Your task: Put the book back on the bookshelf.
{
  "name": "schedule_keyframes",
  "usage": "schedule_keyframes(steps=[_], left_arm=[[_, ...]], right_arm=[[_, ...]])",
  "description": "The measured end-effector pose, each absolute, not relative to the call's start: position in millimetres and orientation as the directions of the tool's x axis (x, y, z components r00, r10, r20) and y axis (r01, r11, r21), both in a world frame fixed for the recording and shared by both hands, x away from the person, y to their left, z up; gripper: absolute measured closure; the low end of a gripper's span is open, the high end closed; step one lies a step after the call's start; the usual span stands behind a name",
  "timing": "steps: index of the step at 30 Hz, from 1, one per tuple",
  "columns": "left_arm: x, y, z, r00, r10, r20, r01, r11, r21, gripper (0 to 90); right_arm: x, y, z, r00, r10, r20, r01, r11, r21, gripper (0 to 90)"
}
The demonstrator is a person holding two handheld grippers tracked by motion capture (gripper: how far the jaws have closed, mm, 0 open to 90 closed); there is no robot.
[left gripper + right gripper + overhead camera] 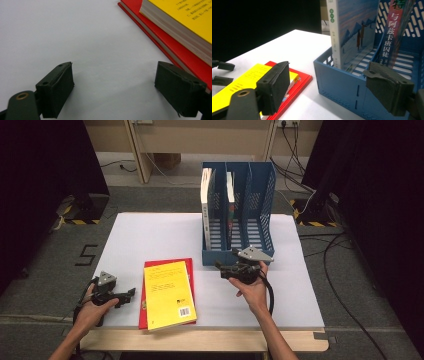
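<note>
A blue file rack (260, 205) with three slots stands at the table's far middle. A white book (206, 202) stands upright in its left slot and a second book (230, 202) in the middle slot. A yellow book (168, 293) lies on a red book (142, 317) near the front edge. My left gripper (127, 297) rests left of that stack, open, with bare table between its jaws (115, 85). My right gripper (220, 269) hovers at the rack's front left corner, open and empty (329, 82), facing the rack's front wall (337, 80) and the white book (354, 32).
The white table top (150, 235) has free room at the left and back left. The rack's right slot holds nothing. Cables and a dark stand sit on the floor at right (320, 210). The left gripper's jaws (224, 66) show beyond the yellow book (244, 80).
</note>
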State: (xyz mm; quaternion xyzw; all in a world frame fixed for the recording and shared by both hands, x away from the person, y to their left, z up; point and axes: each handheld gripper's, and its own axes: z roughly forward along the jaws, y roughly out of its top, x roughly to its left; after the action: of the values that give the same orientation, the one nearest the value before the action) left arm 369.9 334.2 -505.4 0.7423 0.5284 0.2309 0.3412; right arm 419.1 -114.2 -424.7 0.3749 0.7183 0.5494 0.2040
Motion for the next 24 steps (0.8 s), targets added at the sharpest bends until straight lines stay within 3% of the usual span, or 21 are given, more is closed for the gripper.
schedule_keyframes(steps=[24], left_arm=[[357.5,326.4,-494.1,0.386,0.921,-0.053,0.591,-0.203,0.781,14.8]], right_arm=[[406.6,-109.0,-442.7,-0.675,0.719,0.166,0.376,0.142,0.916,18.7]])
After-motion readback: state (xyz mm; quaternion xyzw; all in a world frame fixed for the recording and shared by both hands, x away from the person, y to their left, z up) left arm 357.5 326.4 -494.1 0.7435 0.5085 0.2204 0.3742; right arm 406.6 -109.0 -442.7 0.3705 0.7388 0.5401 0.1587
